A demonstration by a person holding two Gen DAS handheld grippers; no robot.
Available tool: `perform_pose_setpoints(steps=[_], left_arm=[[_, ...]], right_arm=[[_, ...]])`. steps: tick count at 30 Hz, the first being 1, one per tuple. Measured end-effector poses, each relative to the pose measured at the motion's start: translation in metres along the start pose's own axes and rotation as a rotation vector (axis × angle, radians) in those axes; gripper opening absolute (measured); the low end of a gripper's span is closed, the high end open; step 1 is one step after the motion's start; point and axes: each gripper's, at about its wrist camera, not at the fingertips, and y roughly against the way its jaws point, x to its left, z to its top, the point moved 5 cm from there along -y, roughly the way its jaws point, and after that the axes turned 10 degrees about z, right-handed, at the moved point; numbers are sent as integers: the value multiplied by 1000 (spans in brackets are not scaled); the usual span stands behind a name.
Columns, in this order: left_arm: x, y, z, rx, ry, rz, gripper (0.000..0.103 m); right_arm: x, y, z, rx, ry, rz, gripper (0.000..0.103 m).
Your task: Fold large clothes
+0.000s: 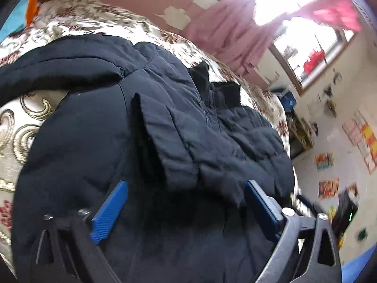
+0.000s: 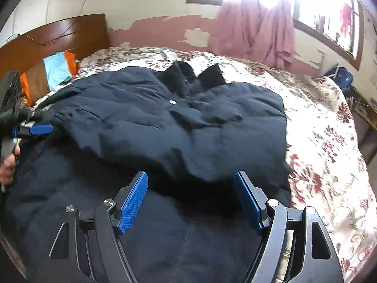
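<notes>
A large dark navy padded jacket [image 1: 165, 118] lies spread on the bed, with its black collar [image 2: 198, 75] at the far side and a silver snap [image 2: 173, 102] below it. In the left wrist view my left gripper [image 1: 186, 185] hovers open just over a folded flap of the jacket, and its blue pads press on nothing. My right gripper [image 2: 190, 175] is also open, low over the jacket's [image 2: 165, 122] near edge, with only fabric beneath it. At the left edge of the right wrist view, a hand [image 2: 8, 167] holds the left gripper, and one of its blue fingers [image 2: 41, 129] shows.
The bed has a cream cover with red flowers [image 2: 318, 141] and a wooden headboard [image 2: 59, 33]. Folded orange and light blue cloth [image 2: 56, 70] lies by the headboard. A pink curtain [image 2: 256, 30] hangs at a bright window behind the bed. The bed's edge drops off on the right.
</notes>
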Motion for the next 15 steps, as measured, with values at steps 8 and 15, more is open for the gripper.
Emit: perform_pose_setpoints(steps=[8,15], left_arm=[[-23,4,28,-165,-65,99,8],[-48,44,61,-418,-290,284,8]], right_arm=[[-33,-12,17,-47,-77,-18,71],[-40,-29,36,-136,-75,-85,68]])
